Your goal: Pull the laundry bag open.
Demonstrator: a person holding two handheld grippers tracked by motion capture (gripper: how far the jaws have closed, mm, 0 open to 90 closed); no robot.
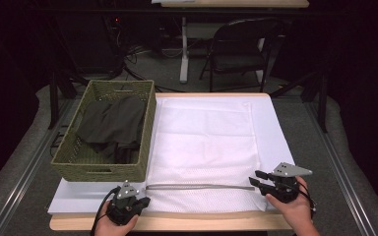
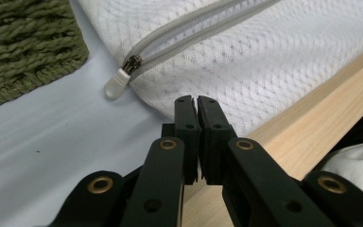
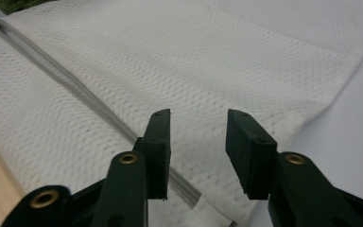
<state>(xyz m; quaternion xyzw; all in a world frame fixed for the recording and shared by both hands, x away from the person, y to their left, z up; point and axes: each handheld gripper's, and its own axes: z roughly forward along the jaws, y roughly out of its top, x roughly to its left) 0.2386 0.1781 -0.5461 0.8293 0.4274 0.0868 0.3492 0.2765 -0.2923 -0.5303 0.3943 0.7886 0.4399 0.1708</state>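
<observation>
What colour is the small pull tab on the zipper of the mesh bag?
The zipper pull tab is translucent white, clearest in the left gripper view.

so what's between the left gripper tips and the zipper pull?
A short stretch of the white mesh laundry bag, its corner below the zipper pull, plus bare pale sheet. The left gripper is shut with nothing between its jaws. The left gripper view shows this.

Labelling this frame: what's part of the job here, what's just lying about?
In the job:
- white mesh bag
- its zipper
- zipper pull
- left gripper, shut
- right gripper, open over the bag

Lying about:
- wicker basket
- dark clothes in it
- chair
</observation>
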